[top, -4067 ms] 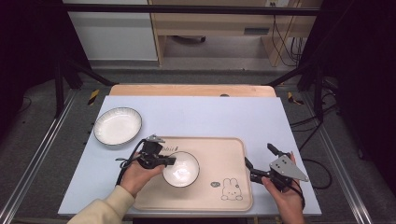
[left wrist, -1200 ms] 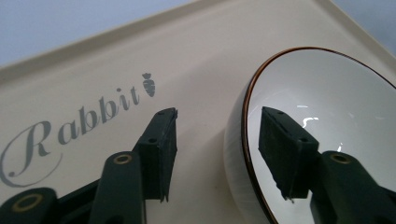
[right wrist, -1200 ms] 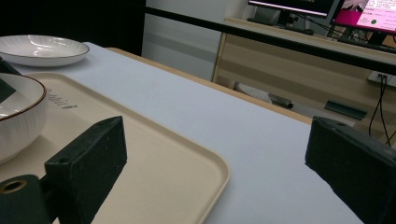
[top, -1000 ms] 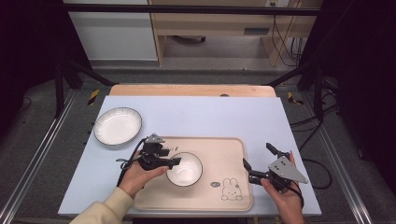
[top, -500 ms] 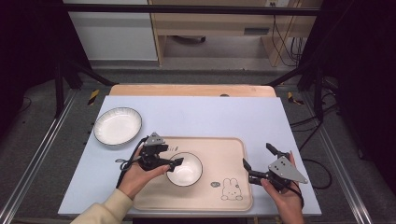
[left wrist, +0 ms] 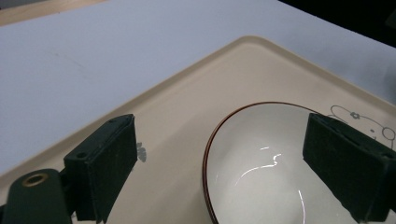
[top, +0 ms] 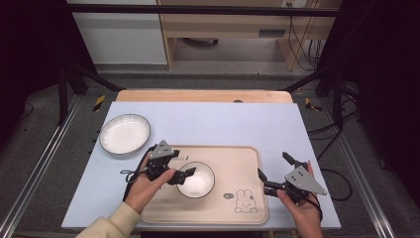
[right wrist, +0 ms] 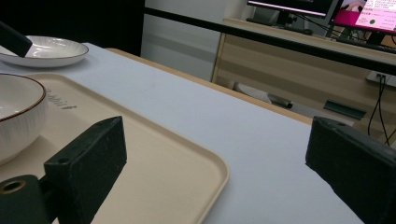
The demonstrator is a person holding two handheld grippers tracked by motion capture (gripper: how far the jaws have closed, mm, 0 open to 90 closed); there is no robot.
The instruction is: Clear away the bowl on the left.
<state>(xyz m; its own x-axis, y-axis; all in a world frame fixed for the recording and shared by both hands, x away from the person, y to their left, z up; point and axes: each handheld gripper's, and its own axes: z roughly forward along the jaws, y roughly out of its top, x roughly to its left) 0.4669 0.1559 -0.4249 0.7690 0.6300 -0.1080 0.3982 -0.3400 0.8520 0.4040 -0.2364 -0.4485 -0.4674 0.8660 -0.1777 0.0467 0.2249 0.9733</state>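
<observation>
Bowl (top: 196, 179) with a dark rim sits on the beige tray (top: 233, 163), left of the tray's centre, its white inside bare. The tray lies at the 6 o'clock side of the pale blue bench (top: 223, 124) in the high view, with a rabbit drawing (top: 243, 200) near its 5 o'clock corner. The left tongs (top: 182, 174), held by the person's left hand (top: 146, 186), reach in from 9 o'clock; their jaws stand apart and straddle the bowl's near rim, one outside the bowl over the tray floor and one over the bowl's inside, as the left gripper view shows (left wrist: 224, 163). Whether either jaw touches the rim cannot be told. A grey three-cornered plate tops these tongs, and a black cable loops from them toward 9 o'clock. The right tongs (top: 274, 168), in the right hand (top: 302, 210), sit at the tray's 3 o'clock edge with jaws wide apart and nothing between them; in the right gripper view (right wrist: 215, 158) one jaw lies over the tray's corner and the other over the bare bench. A white plate (top: 125, 134) with a dark rim rests on the bench at 10 o'clock, well apart from the tray.
</observation>
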